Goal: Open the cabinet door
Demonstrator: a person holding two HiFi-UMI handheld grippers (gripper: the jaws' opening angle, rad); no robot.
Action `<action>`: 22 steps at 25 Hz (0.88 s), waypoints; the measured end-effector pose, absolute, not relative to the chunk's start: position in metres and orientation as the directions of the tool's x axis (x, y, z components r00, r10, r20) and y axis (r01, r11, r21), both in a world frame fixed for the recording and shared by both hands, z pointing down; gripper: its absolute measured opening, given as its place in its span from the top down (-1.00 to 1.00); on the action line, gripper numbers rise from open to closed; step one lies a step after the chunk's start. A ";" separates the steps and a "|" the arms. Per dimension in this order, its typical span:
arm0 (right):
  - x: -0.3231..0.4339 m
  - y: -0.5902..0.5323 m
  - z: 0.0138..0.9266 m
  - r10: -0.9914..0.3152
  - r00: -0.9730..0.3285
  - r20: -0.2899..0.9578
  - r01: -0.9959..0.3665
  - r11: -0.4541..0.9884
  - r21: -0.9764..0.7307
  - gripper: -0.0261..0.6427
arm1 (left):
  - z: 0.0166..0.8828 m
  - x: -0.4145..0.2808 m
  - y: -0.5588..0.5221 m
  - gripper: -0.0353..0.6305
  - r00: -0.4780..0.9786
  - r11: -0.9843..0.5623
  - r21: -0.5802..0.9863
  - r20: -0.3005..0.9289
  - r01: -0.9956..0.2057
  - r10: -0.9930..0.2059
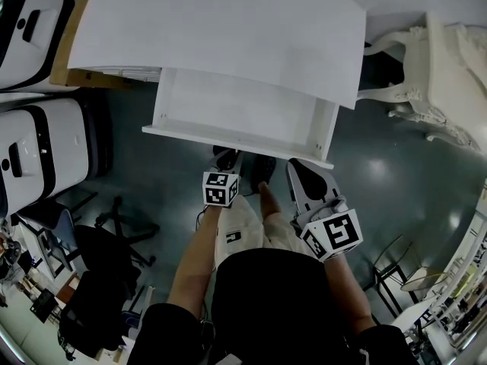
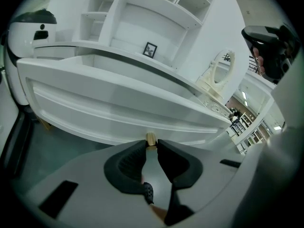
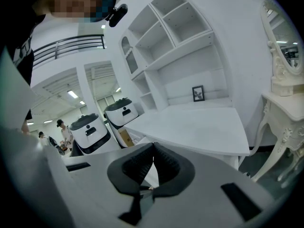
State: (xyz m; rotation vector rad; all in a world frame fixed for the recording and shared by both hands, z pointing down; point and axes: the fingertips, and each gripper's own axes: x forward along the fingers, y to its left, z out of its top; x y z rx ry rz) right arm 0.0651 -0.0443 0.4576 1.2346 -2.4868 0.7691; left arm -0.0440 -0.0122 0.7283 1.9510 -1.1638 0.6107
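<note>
The left claw [image 2: 151, 145] is pinched on a small tan knob [image 2: 151, 137], which sits right at its tips and juts from the middle of the drawer front [image 2: 118, 109]. The thing being opened looks like a drawer, not a hinged door. In the head view the drawer [image 1: 228, 137] already stands well out from under the front edge of the white counter [image 1: 221, 29], with its bare inside showing.

The relation that matters is between the knob and the front panel. The knob lies straight ahead of the left claw [image 1: 226, 158], on the line along which the claw points. The panel's long axis runs crosswise, parallel to the counter's front edge. Any further opening would therefore go at right angles to that panel, back toward the person's body, with the left claw pointing at the knob and down.

The right claw [image 3: 153, 148] is pressed together with nothing between its pads. In the head view the right claw [image 1: 304, 175] hangs near the drawer's right front corner, beside the panel and not on it. Only the left claw is on the knob, so the pull looks to be its job alone. A sideways drag could skew the drawer.
</note>
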 end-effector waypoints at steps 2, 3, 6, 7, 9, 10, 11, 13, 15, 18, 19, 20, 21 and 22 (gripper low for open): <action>0.065 -0.042 0.457 -0.655 -0.608 0.448 -0.794 0.502 -0.343 0.87 | 0.728 -0.045 -0.005 0.63 0.470 -0.290 0.370 0.720 -0.883 -0.510; 0.064 -0.041 0.457 -0.653 -0.610 0.448 -0.792 0.505 -0.343 0.87 | 0.728 -0.046 -0.002 0.63 0.471 -0.290 0.371 0.721 -0.882 -0.509; 0.064 -0.037 0.455 -0.647 -0.618 0.446 -0.786 0.514 -0.343 0.87 | 0.728 -0.046 0.008 0.63 0.474 -0.286 0.379 0.718 -0.880 -0.510; 0.064 -0.036 0.455 -0.645 -0.621 0.445 -0.784 0.518 -0.344 0.87 | 0.727 -0.047 0.012 0.63 0.474 -0.283 0.381 0.717 -0.880 -0.512; 0.062 -0.033 0.455 -0.640 -0.627 0.444 -0.779 0.525 -0.344 0.87 | 0.728 -0.049 0.018 0.63 0.473 -0.279 0.382 0.716 -0.881 -0.515; 0.062 -0.033 0.455 -0.638 -0.630 0.443 -0.777 0.528 -0.343 0.87 | 0.728 -0.049 0.019 0.63 0.472 -0.277 0.381 0.715 -0.882 -0.516; 0.061 -0.032 0.455 -0.636 -0.632 0.443 -0.775 0.531 -0.342 0.87 | 0.728 -0.050 0.021 0.63 0.471 -0.276 0.381 0.715 -0.882 -0.517; 0.061 -0.031 0.454 -0.632 -0.636 0.442 -0.772 0.537 -0.341 0.87 | 0.728 -0.051 0.023 0.63 0.468 -0.273 0.380 0.715 -0.884 -0.520; 0.061 -0.030 0.452 -0.629 -0.639 0.442 -0.768 0.543 -0.339 0.87 | 0.727 -0.051 0.025 0.63 0.463 -0.273 0.373 0.716 -0.886 -0.523; 0.063 -0.028 0.449 -0.627 -0.642 0.441 -0.766 0.548 -0.337 0.87 | 0.726 -0.052 0.029 0.63 0.456 -0.272 0.366 0.718 -0.890 -0.526; 0.064 -0.028 0.448 -0.627 -0.643 0.440 -0.765 0.550 -0.335 0.87 | 0.727 -0.051 0.030 0.63 0.454 -0.270 0.365 0.719 -0.891 -0.526; 0.065 -0.027 0.448 -0.626 -0.646 0.437 -0.763 0.554 -0.333 0.87 | 0.727 -0.051 0.031 0.63 0.453 -0.272 0.362 0.721 -0.892 -0.525; 0.065 -0.027 0.447 -0.625 -0.649 0.434 -0.760 0.559 -0.331 0.87 | 0.727 -0.051 0.032 0.63 0.451 -0.279 0.354 0.724 -0.893 -0.522; 0.066 -0.027 0.445 -0.625 -0.651 0.431 -0.758 0.564 -0.328 0.87 | 0.726 -0.052 0.034 0.62 0.447 -0.289 0.343 0.729 -0.894 -0.519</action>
